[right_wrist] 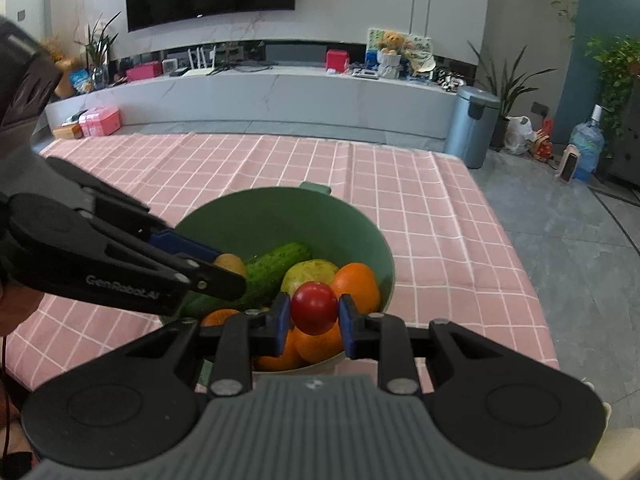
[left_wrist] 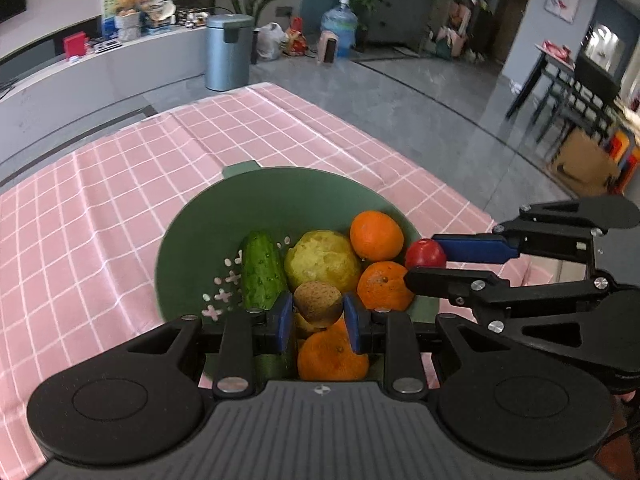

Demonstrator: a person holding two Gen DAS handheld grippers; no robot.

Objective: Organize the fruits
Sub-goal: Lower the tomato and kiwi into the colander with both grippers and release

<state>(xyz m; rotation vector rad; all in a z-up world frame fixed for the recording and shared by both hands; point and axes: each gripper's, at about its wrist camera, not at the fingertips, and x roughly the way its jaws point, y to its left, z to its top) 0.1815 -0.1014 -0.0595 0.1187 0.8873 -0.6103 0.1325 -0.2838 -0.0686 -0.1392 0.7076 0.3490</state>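
Observation:
A green bowl [left_wrist: 256, 200] on the pink checked tablecloth holds a cucumber [left_wrist: 262, 270], a yellow-green fruit [left_wrist: 322, 260] and three oranges [left_wrist: 376, 235]. My left gripper [left_wrist: 318, 316] is shut on a brown kiwi [left_wrist: 318, 304] just above the fruit in the bowl. My right gripper [right_wrist: 314, 320] is shut on a red tomato [right_wrist: 314, 307] over the bowl's near rim [right_wrist: 280, 208]. In the left wrist view the right gripper [left_wrist: 420, 258] comes in from the right with the tomato [left_wrist: 425, 253]. In the right wrist view the left gripper [right_wrist: 228, 268] holds the kiwi [right_wrist: 230, 264] over the cucumber [right_wrist: 276, 262].
The tablecloth [right_wrist: 440, 220] stretches around the bowl, with its right edge near a grey floor. A metal bin [right_wrist: 474, 124] stands past the far corner. A long white TV bench [right_wrist: 260, 96] with boxes runs behind the table. A dark dining table and chairs [left_wrist: 568, 92] stand to the right.

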